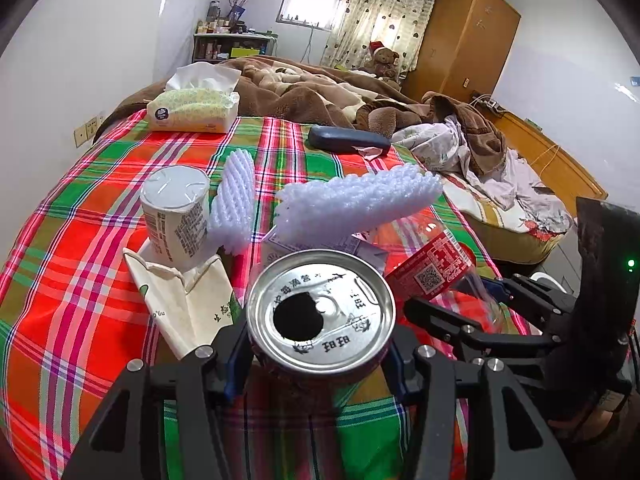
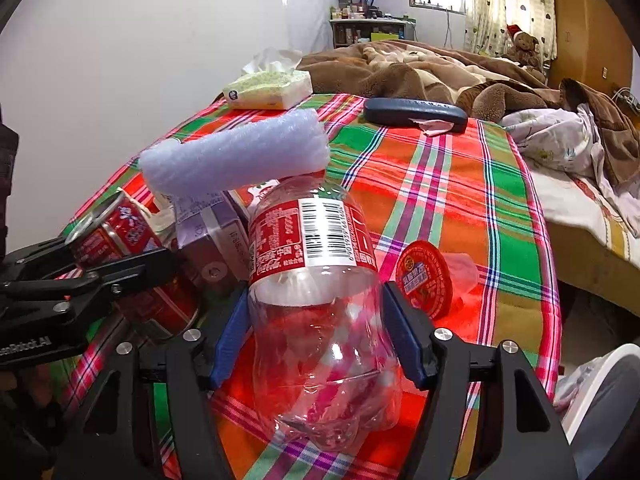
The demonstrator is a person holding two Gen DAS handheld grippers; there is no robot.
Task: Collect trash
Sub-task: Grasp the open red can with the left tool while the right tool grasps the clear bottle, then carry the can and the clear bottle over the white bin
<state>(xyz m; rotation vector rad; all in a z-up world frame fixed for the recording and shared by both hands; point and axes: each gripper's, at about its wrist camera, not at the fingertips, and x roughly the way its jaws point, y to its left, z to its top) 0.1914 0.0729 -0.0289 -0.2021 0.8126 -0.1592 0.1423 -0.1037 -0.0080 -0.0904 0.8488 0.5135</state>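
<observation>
Two foam sleeves (image 1: 352, 200), one can (image 1: 320, 312), one bottle (image 2: 320, 300).

Your left gripper (image 1: 320, 360) points steeply down, its blue pads (image 1: 236, 364) pressed on either side of the red can (image 1: 320, 312). Your right gripper (image 2: 320, 344) sits just to its right, tilted down likewise, its jaws bracketing the clear plastic bottle (image 2: 320, 320); whether those pads press on it is unclear.

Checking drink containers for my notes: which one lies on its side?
The clear plastic bottle with the red label; the can and paper cup stand upright.
</observation>
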